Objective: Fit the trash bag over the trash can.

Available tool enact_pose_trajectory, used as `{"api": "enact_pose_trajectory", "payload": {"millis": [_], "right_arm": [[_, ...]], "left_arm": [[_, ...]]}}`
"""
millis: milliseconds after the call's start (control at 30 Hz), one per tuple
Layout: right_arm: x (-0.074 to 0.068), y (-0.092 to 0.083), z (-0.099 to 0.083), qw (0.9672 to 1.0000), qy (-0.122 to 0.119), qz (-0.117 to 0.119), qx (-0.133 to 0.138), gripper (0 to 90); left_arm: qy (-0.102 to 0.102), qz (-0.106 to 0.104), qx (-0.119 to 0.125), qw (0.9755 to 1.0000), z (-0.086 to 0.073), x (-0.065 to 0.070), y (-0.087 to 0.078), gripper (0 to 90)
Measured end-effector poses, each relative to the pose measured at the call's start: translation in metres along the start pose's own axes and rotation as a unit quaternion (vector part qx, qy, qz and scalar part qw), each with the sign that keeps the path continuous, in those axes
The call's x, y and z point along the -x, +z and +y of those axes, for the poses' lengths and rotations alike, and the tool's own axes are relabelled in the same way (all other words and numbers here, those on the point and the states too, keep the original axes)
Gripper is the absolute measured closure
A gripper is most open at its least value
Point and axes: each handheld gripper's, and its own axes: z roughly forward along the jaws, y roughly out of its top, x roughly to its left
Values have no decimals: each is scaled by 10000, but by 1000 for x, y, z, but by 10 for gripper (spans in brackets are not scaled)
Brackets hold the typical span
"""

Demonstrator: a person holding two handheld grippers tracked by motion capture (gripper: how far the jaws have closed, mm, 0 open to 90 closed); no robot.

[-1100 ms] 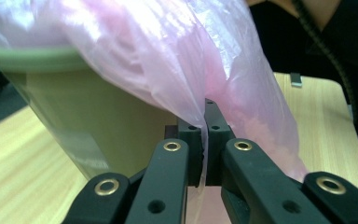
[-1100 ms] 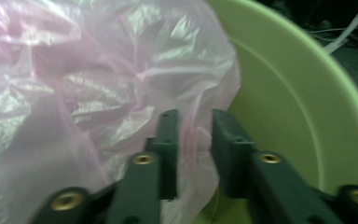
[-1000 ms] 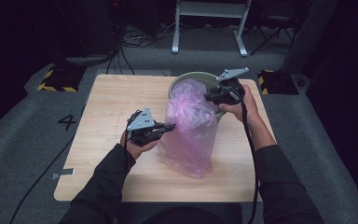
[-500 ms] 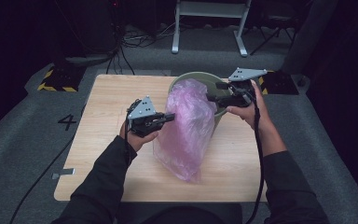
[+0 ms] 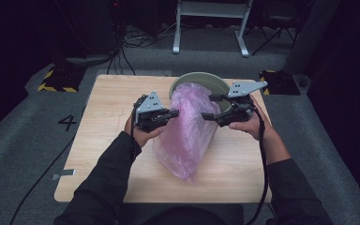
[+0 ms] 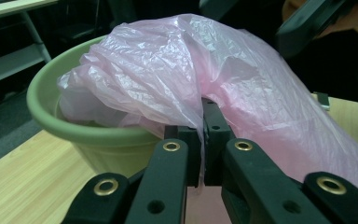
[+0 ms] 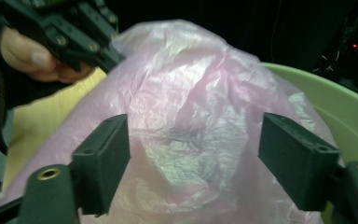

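Clearly the left gripper [image 6: 204, 140] pinches a fold of the pink plastic bag [image 5: 190, 126], holding that edge up so the film stays raised off the table [image 5: 98, 140]. Opposite it, the right gripper [image 7: 193, 163] has just been opening, its jaws wide with the film between them ungripped, probably to re-grip. The bag drapes from the green tub [image 5: 180, 84] onto the tabletop.

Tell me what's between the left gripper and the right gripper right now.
The pink plastic bag lies between them in the high view: left gripper is shut on its film, and right gripper has just been opening beside it.
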Motion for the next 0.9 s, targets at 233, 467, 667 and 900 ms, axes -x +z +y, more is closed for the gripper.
{"api": "enact_pose_trajectory", "payload": {"millis": [233,467,667,900], "right_arm": [[-1,12,-4,9991,-246,-180,-280,696],[5,7,-4,9992,-101,-366,-88,892],[15,3,-5,9981,103,-602,-29,900],[33,-2,-10,9950,404,-911,-40,897]], "left_arm": [[5,-26,47,10000,4,-1,4,879],[-80,-9,160,9998,5,-5,3,776],[-175,242,305,9991,6,-1,-6,411],[-263,214,321,9989,-2,-7,-21,353]]}}
